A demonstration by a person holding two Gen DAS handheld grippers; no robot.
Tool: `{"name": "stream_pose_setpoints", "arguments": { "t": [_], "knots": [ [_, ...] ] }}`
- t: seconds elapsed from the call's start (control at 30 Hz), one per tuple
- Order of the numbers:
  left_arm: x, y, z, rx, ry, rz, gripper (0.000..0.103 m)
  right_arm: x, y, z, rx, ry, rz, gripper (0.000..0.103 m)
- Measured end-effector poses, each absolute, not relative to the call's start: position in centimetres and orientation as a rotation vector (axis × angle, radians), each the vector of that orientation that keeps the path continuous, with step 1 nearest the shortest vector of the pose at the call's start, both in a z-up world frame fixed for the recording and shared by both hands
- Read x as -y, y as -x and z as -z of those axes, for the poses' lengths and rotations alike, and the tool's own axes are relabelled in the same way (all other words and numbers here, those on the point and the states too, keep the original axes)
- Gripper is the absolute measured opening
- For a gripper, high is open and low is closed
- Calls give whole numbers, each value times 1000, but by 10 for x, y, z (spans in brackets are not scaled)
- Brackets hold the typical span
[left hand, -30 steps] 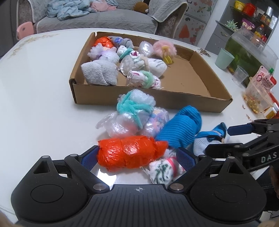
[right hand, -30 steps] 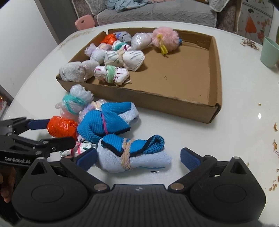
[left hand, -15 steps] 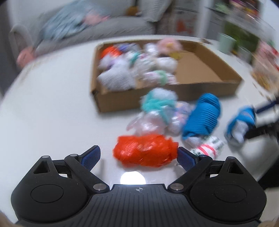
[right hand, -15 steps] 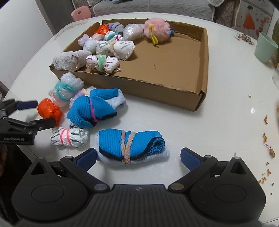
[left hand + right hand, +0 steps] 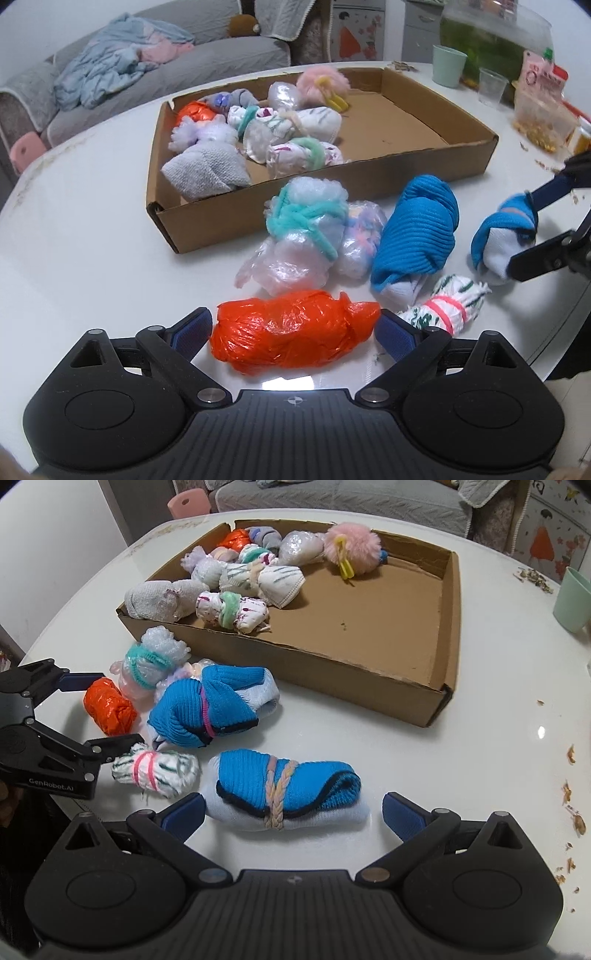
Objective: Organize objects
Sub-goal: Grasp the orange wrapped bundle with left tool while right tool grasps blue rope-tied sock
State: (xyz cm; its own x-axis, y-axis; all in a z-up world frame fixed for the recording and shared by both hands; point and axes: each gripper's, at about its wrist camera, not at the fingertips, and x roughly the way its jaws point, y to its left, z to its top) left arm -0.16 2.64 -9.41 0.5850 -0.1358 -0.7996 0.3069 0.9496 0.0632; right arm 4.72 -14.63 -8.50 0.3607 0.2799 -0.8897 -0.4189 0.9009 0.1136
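**Q:** What's your left cam showing right now?

**Me:** My left gripper (image 5: 293, 328) is spread wide with the orange plastic-wrapped bundle (image 5: 291, 332) lying between the pads on the white table (image 5: 85, 229). The right pad sits just at the bundle's twisted end, the left pad close beside the other end — I can't see either one squeezing it, so I'd call it loose, not clamped. Just past it: a clear bubble-wrap bundle tied with teal yarn (image 5: 306, 229), a blue knit sock roll (image 5: 417, 236) and a small green-striped white roll with a pink band (image 5: 447, 302). Behind those is the cardboard tray (image 5: 424, 170), with its bundles crowded at its left end, a pink pom-pom (image 5: 323, 83) among them. Off to the right, my other gripper's fingers straddle a second blue sock roll (image 5: 504, 236).

**Q:** And the right cam?

**Me:** My right gripper (image 5: 293, 808) is also wide apart, around the blue-and-white sock roll tied with a braided cord, lying flat on the table. Left pad looks nearly touching its white end; the right pad is clearly apart — so no grip. The left gripper (image 5: 99, 709) shows at the left edge, open around the orange bundle. The tray's right half is bare cardboard, and a mint green cup (image 5: 572, 602) stands well off to the right.
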Motion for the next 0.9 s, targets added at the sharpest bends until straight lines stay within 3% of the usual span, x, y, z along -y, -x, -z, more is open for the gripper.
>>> {"name": "stream_pose_setpoints", "arguments": {
  "t": [0.33, 0.43, 0.47, 0.5, 0.6, 0.9],
  "knots": [
    [-38, 2, 90, -940, -40, 186, 92, 149, -53, 90, -1153, 7, -415, 102],
    [-37, 0, 89, -940, -45, 181, 85, 152, -56, 95, -1163, -55, -394, 102],
    [-36, 1, 89, -935, -55, 179, 78, 152, -56, 95, -1157, -59, -388, 102],
    [-36, 1, 88, -930, -66, 172, 72, 151, -56, 95, -1155, -51, -388, 99],
    [-38, 2, 87, -929, -57, 172, 69, 150, -53, 91, -1136, -45, -407, 80],
    [-54, 6, 74, -917, -37, 138, 68, 158, -52, 77, -1105, -44, -406, 69]
  ]
}}
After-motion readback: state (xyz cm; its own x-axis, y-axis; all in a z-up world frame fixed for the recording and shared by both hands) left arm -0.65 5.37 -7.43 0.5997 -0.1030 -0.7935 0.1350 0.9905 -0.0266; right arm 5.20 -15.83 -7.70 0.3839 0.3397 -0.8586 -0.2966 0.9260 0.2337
